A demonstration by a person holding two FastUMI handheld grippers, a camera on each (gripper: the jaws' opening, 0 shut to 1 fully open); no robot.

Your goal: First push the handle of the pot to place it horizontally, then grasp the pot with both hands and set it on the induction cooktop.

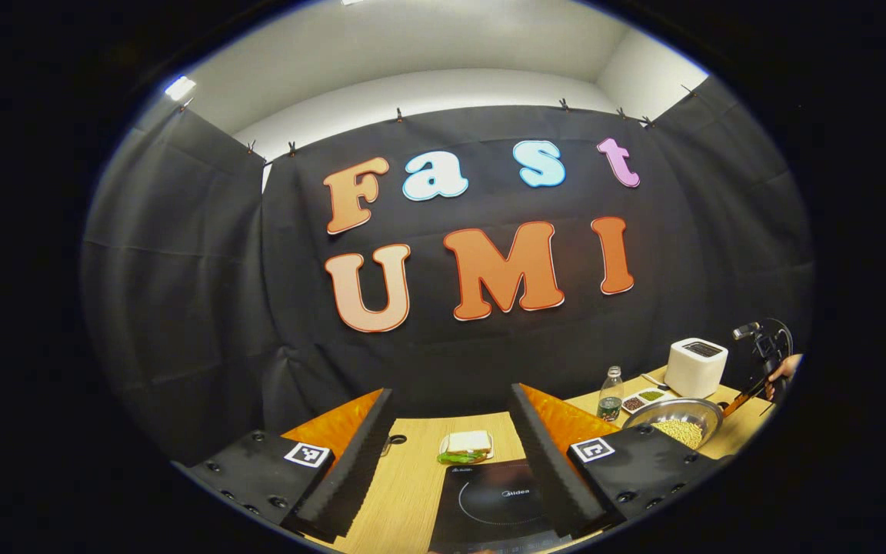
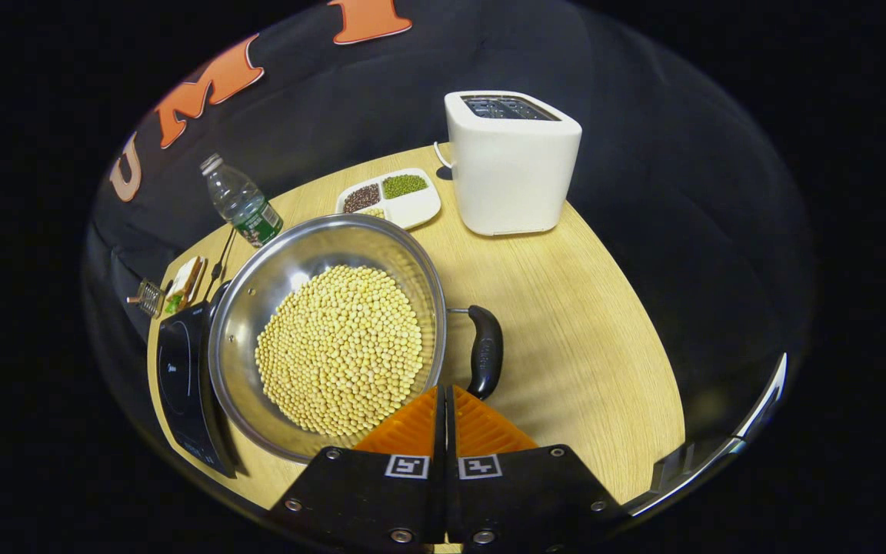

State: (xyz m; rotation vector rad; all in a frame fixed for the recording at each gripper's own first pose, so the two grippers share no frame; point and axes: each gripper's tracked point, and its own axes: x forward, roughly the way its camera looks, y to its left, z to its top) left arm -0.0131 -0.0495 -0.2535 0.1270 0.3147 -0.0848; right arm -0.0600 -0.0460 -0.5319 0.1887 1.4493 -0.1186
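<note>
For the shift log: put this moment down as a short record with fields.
pot: round steel pot full of yellow beans, on the wooden table
handle: black pot handle, just beyond the right gripper, whose orange fingers are closed together
cooktop: flat black induction cooktop, bare, beside the pot
left gripper: left gripper, fingers apart, above the cooktop
behind: white toaster, clear plastic bottle, white divided dish

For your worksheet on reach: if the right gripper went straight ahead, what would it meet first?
Probably the pot near its handle: the shut right gripper points there, though depth is unclear.
</note>
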